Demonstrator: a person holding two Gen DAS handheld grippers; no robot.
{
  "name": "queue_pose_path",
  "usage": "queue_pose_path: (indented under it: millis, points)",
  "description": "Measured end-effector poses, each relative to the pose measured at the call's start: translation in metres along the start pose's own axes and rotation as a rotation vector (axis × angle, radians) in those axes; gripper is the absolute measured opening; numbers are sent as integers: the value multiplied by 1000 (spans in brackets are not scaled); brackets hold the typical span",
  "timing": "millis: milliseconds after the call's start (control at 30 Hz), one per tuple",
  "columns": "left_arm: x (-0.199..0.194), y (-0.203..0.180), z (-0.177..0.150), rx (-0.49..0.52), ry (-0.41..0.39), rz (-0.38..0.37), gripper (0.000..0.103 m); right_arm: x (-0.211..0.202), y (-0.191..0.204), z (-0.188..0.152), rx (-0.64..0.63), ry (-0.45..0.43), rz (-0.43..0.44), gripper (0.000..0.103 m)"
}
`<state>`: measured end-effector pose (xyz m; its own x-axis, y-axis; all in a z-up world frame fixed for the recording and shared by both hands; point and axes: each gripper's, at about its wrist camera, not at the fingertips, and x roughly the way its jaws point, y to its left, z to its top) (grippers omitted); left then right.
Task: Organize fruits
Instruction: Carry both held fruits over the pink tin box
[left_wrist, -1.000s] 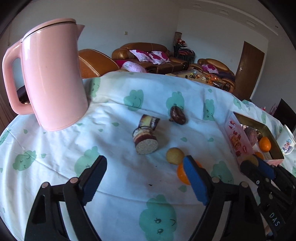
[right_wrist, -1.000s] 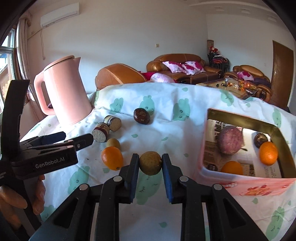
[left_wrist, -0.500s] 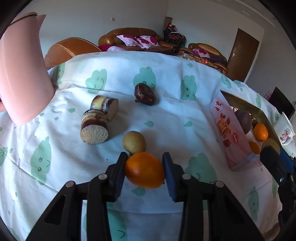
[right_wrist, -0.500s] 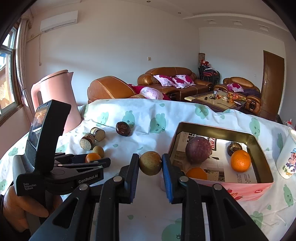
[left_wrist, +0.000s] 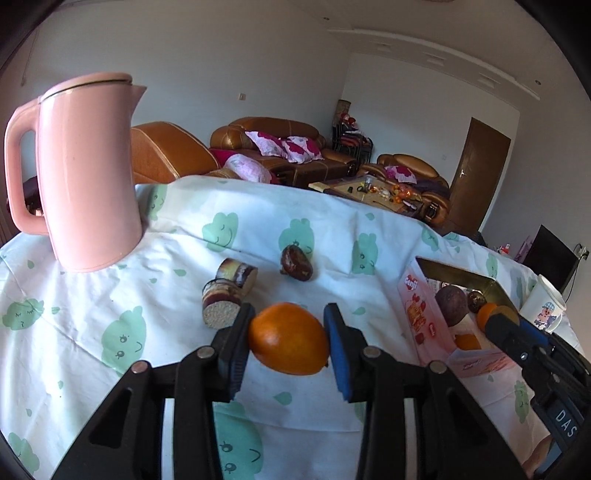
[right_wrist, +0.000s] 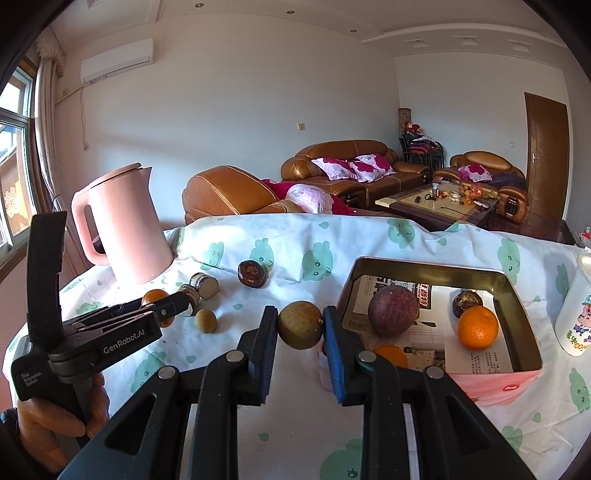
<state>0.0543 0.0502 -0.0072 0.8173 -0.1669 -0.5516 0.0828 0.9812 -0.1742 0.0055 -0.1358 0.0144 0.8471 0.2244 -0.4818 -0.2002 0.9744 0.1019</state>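
Observation:
In the left wrist view my left gripper (left_wrist: 289, 336) is shut on an orange (left_wrist: 288, 338), held just above the tablecloth. In the right wrist view my right gripper (right_wrist: 300, 326) is shut on a round brown-green fruit (right_wrist: 300, 325), just left of the pink box (right_wrist: 432, 266). That box holds a purple fruit (right_wrist: 393, 310), two oranges (right_wrist: 477, 327) and a dark fruit (right_wrist: 467, 302). A small yellow-brown fruit (right_wrist: 205, 320), a dark brown fruit (right_wrist: 252, 273) and two cut cylindrical pieces (left_wrist: 221, 306) lie on the cloth. The left gripper (right_wrist: 177, 302) also shows at the left of the right wrist view.
A tall pink kettle (left_wrist: 85, 173) stands at the back left of the table. A white printed cup (right_wrist: 578, 314) stands right of the box. The right gripper (left_wrist: 498, 325) reaches in over the box's near corner. Sofas and a coffee table lie beyond the table.
My left gripper closed on the orange and lifted it off the cloth. My right gripper rose with the round fruit still between its pads, beside the box.

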Motion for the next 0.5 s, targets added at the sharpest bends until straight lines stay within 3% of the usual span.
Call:
queue_pose_path:
  millis: [200, 500]
  points:
    - [4, -49, 11, 100, -21, -47, 40, -14, -22, 8, 1, -61, -59, 27]
    - [22, -123, 15, 226, -19, -133, 40, -28, -110, 19, 125, -100, -174, 27]
